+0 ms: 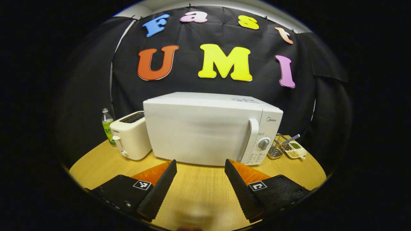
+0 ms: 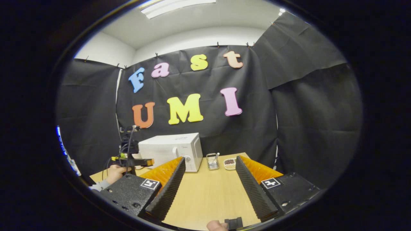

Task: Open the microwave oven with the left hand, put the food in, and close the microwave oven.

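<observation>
A white microwave oven stands shut on the wooden table, its handle and dial at its right end. My left gripper hovers open just in front of it, nothing between its fingers. To the microwave's right lies a small white dish of food. In the right gripper view the microwave sits far off at the left, and the dish of food lies beyond my open right gripper, which holds nothing. The other gripper shows at the left, held by a hand.
A white toaster and a green-labelled bottle stand left of the microwave. A wire basket with a utensil sits between the microwave and the dish. Black cloth walls close the back and sides. The round table edge curves near both grippers.
</observation>
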Demonstrator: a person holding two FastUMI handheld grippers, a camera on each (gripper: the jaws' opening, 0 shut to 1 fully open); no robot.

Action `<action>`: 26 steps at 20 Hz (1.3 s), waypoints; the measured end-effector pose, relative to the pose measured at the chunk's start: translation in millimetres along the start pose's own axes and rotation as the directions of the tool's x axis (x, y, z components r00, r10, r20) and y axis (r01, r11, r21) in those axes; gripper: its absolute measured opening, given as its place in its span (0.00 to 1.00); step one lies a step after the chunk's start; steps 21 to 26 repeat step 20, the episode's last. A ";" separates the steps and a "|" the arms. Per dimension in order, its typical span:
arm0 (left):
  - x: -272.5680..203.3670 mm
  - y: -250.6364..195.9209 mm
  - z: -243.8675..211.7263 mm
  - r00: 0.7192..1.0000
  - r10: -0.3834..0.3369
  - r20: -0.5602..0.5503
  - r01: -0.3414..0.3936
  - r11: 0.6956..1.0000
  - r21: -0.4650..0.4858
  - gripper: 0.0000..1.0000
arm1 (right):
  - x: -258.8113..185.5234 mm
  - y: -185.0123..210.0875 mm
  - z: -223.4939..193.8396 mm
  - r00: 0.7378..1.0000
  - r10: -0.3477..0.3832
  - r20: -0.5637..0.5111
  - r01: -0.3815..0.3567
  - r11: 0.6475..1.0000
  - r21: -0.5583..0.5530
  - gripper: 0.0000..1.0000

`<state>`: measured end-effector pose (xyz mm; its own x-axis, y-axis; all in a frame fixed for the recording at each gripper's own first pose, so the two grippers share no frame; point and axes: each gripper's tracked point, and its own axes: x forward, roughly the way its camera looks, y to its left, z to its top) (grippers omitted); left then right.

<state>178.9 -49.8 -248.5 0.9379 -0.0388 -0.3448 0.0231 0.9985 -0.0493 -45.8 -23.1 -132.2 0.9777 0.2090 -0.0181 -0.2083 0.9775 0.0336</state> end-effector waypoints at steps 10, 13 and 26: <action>-174.1 27.4 44.3 0.981 -0.040 0.188 0.037 0.999 0.016 0.94 | -3.6 31.8 15.7 1.000 0.009 0.025 -0.008 1.000 -0.009 1.00; -207.5 31.1 49.4 0.978 -0.058 0.202 0.054 0.998 0.023 0.93 | -5.9 39.0 18.6 1.000 0.009 0.029 -0.008 1.000 -0.013 0.89; -263.4 49.4 68.9 0.955 -0.008 0.297 0.006 1.000 0.009 0.93 | -14.3 47.8 27.3 0.998 0.014 0.055 -0.012 0.999 -0.049 0.89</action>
